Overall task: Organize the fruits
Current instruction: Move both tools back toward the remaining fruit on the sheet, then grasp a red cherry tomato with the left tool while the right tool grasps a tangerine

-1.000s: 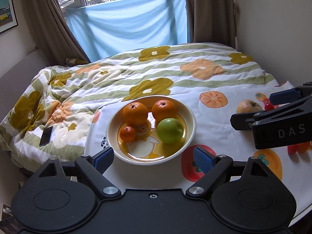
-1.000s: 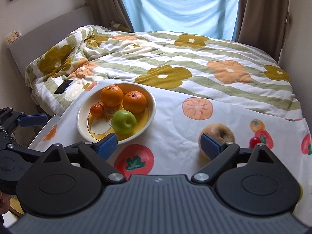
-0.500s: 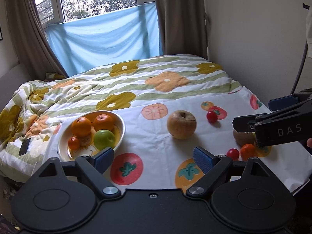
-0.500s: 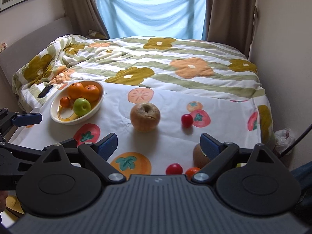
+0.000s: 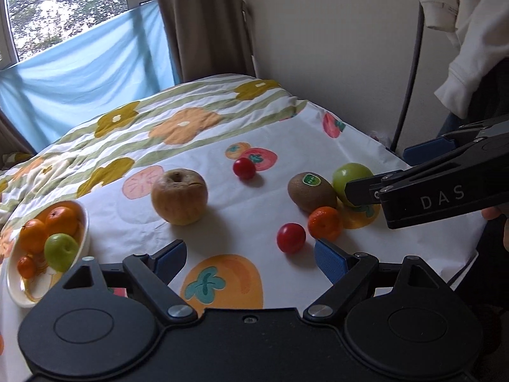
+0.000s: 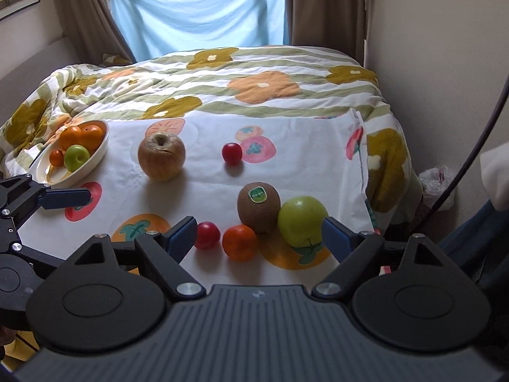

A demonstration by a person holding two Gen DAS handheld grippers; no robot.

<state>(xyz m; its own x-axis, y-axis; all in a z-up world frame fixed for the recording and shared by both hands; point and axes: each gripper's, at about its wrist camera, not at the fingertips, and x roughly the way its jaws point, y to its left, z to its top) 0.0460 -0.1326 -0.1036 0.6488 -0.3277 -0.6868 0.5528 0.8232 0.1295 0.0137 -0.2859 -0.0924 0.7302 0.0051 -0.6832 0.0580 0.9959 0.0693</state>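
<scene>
A white bowl (image 6: 95,156) at the left holds two oranges, a small orange and a green apple (image 6: 76,157). Loose on the white fruit-print cloth (image 6: 206,187) lie a brown apple (image 6: 161,156), a kiwi (image 6: 259,207), a green apple (image 6: 302,219), a small orange (image 6: 240,242) and two red cherry tomatoes (image 6: 207,235) (image 6: 231,153). My right gripper (image 6: 259,238) is open, low over the kiwi group. My left gripper (image 5: 249,258) is open, near the front tomato (image 5: 290,237). The bowl also shows in the left wrist view (image 5: 19,289).
A flowered quilt (image 6: 254,89) covers the bed behind the cloth. A wall runs along the right, with a dark pole (image 5: 410,63) and hanging white clothing (image 5: 461,31). The cloth's right edge drops off beside the green apple. Curtains and a blue sheet hang at the window.
Both grippers have swung right, away from the bowl toward the loose fruit. The kiwi group, earlier out of view, now sits between the right gripper's fingers. Both stay open.
</scene>
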